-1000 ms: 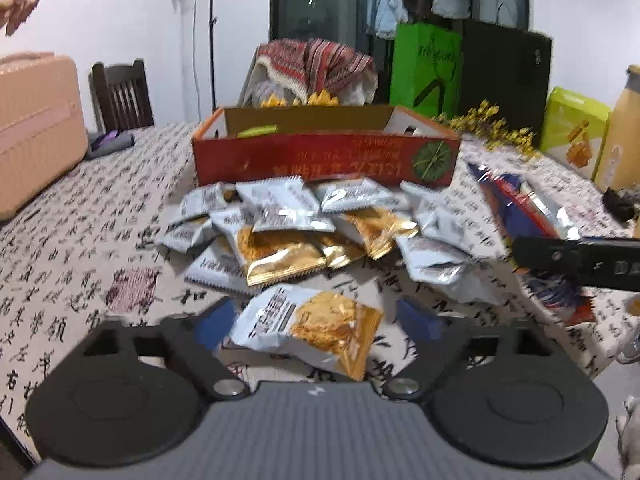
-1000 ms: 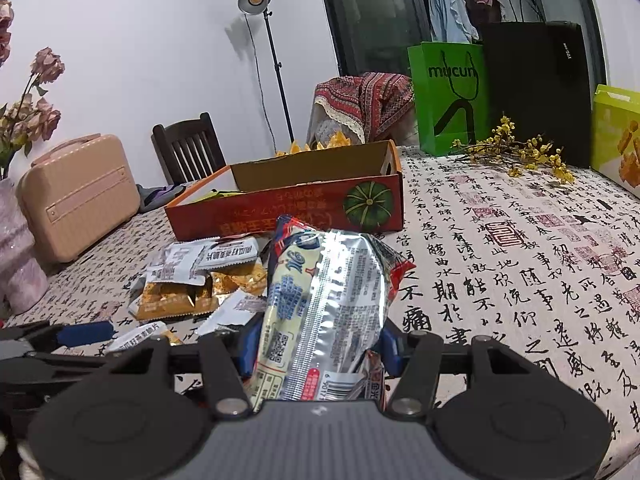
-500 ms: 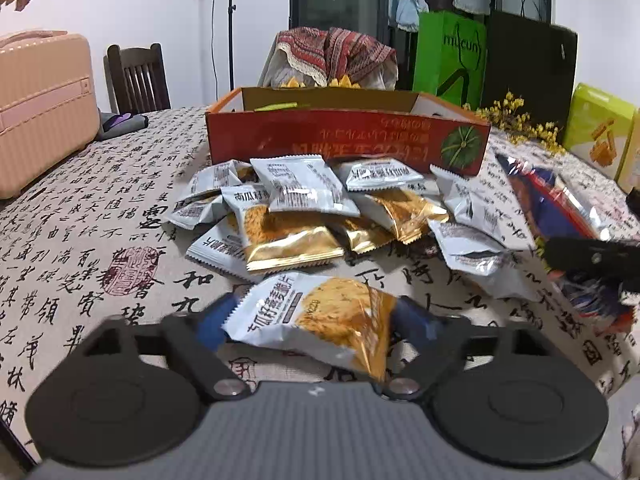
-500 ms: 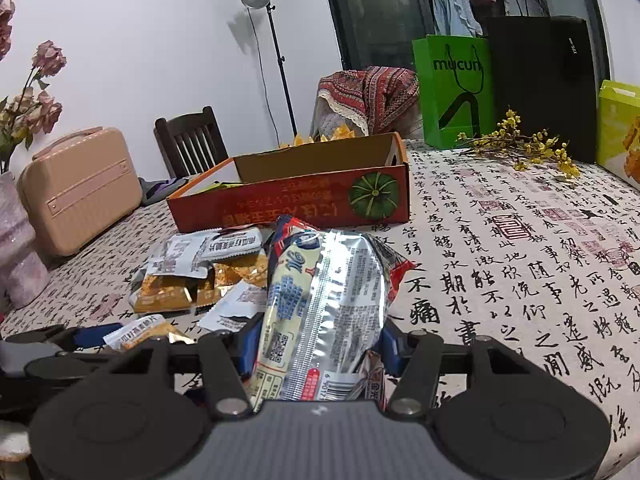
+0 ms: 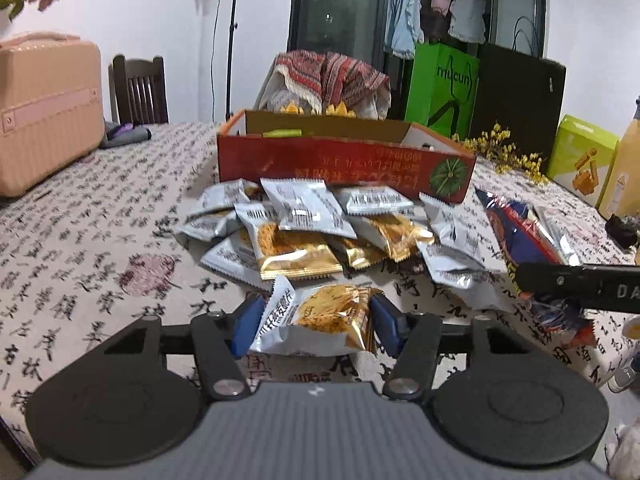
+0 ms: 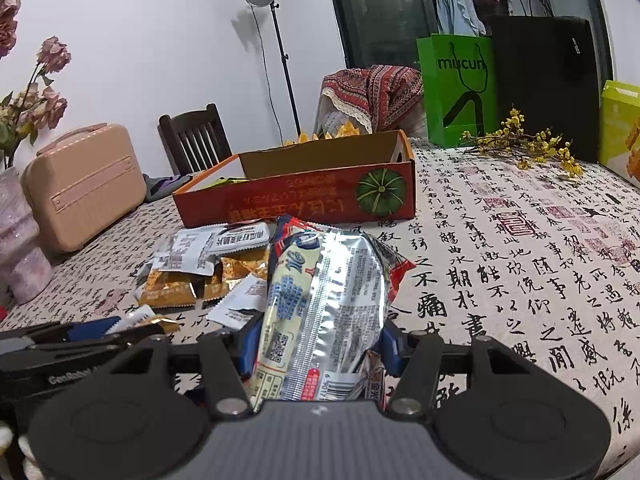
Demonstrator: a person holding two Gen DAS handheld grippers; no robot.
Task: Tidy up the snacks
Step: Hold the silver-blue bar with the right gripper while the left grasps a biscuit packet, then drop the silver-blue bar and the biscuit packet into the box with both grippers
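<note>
A small gold-and-silver snack packet (image 5: pixel 320 320) sits pinched between the 2 blue pads of the left gripper (image 5: pixel 316 326), crumpled a little and lifted off the cloth. The right gripper (image 6: pixel 316 344) is clamped on a long silver-and-blue snack bag (image 6: pixel 320 304), which sticks out forward past its fingertips and also runs back toward the camera.

Just ahead of the left fingers lies the loose pile of packets (image 5: pixel 316 228), a dozen or so silver and gold ones overlapping each other, and beyond the pile stands the red cardboard box (image 5: pixel 344 164), open at the top. In the left view, another blue-and-red bag (image 5: pixel 520 232) lies off to the right of the fingers, near the right gripper's dark arm.

By my reading the sorting has barely begun: only a yellow-green item (image 5: pixel 282 133) shows inside the box, though much of its floor is hidden. 2 snacks are in hand and neither is over the box yet; the whole pile on the printed tablecloth (image 6: pixel 520 264) still waits.
</note>
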